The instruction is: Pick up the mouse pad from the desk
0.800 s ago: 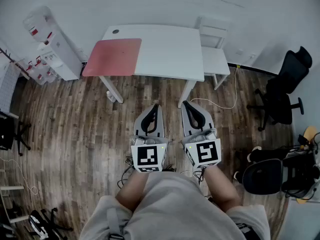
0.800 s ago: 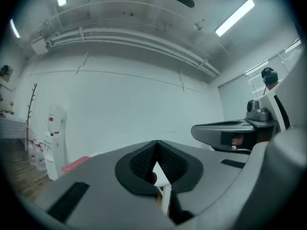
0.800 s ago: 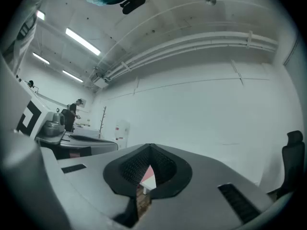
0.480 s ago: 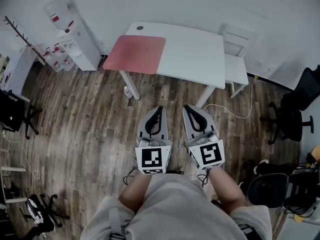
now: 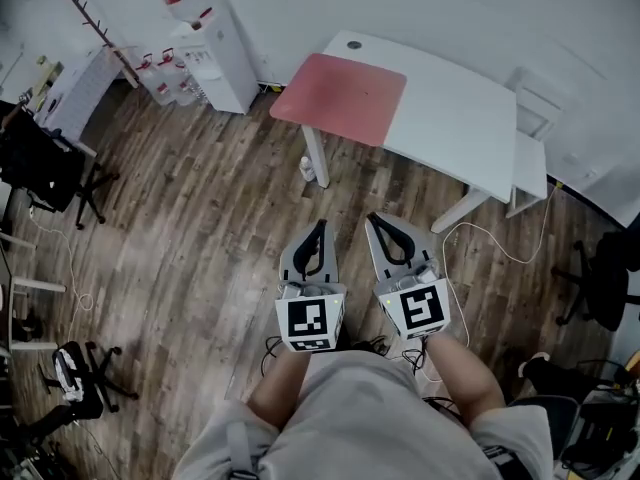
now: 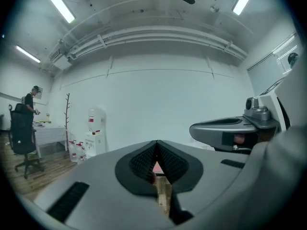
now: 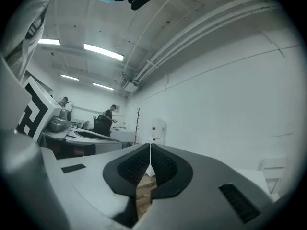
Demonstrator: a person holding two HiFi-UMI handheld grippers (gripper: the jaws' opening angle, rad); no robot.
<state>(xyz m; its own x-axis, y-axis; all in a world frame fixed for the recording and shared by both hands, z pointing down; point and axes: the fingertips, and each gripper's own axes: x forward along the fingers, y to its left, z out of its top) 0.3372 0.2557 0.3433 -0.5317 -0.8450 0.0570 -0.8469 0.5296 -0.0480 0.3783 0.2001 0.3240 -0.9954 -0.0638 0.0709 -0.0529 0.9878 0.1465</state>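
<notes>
A pink mouse pad (image 5: 341, 96) lies flat on the left end of a white desk (image 5: 460, 118) at the top of the head view. Both grippers are held level in front of the person, well short of the desk, over the wooden floor. My left gripper (image 5: 320, 224) is shut with nothing in it. My right gripper (image 5: 372, 218) is shut and empty too. In the left gripper view a sliver of the pink pad (image 6: 157, 167) shows through the gap under the closed tips (image 6: 157, 142). In the right gripper view the closed tips (image 7: 149, 145) point at a white wall.
A white chair (image 5: 530, 158) stands at the desk's right end. A water dispenser (image 5: 205, 38) and a coat rack (image 5: 100, 30) stand at the back left. Office chairs sit at the left (image 5: 50, 163) and right (image 5: 605, 278). Cables (image 5: 500, 248) trail on the floor. People stand far off (image 7: 109, 114).
The view has swung: the desk and pad have slid from upper centre to upper right. Both grippers stay shut, side by side in front of the person.
</notes>
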